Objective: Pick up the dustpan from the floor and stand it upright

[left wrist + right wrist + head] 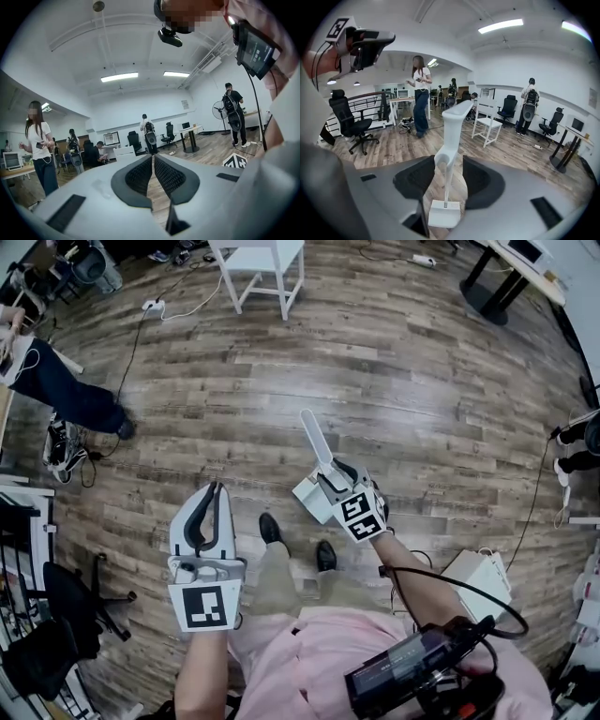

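Left gripper (216, 489), jaws together on nothing, hung idle while right gripper (331, 475) clamped the dustpan (313, 437) by its handle, pan low near the floor (394, 381) by the shoes (270, 527); judged best to lower straight, seat the pan's base flat, then ease the jaws off so it wouldn't tip.

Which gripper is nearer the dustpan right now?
Right. The right gripper holds the dustpan by its handle, jaws on either side of it. The left gripper is off to the dustpan's left, jaws together with nothing between them.
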Demonstrator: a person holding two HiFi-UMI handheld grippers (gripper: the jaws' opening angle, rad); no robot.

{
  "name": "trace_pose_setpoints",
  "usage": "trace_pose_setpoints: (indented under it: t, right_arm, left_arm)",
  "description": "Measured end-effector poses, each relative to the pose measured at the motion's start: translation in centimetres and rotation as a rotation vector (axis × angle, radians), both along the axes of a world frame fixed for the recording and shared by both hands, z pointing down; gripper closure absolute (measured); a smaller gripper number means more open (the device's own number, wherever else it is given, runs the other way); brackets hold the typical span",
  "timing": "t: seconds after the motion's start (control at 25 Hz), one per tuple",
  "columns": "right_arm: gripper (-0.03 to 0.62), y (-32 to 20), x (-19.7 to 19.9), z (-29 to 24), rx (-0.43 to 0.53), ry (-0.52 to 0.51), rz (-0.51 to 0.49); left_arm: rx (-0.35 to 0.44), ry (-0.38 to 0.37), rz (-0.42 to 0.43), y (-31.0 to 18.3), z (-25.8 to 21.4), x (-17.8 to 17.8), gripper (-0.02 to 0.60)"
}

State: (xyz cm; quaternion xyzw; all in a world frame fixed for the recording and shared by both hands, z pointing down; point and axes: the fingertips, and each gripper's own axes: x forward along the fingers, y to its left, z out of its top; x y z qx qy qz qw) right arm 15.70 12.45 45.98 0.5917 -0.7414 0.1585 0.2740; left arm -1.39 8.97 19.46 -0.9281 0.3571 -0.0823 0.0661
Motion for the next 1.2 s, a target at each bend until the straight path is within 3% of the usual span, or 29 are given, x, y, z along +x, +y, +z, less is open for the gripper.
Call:
trace_pose_setpoints:
  t: [0.28, 0.48, 0.68, 1.04, 1.2]
  right_arm:
    - [0.418, 2.7, 0.8, -9.4, 0.152, -0.044, 0.067]
    - [0.478, 2.0, 0.5, -19.0, 0.336, -0.051, 0.093]
    - [0.577, 1.2, -0.7, -26.3, 0.478, -0.035, 0.083]
    - [0.592, 2.0, -1.5, -30.7, 0.571, -0.021, 0.115]
    - [0.594, 2.2, -1.7, -31.1, 0.561, 0.0, 0.113]
  left_arm:
    - [0.051, 0.056, -0.019, 1.4, -3.1, 1.0, 0.558]
    - [0.079, 0.11, -0.057, 1.6, -6.5, 1.3, 0.558]
    - [0.144, 0.134, -0.086, 1.9, -9.5, 1.8, 0.558]
    - [0.148, 0.169, -0.088, 2.4, -11.5, 1.8, 0.558]
    - [0.145, 0.178, -0.081, 2.4, -11.6, 2.2, 0.558]
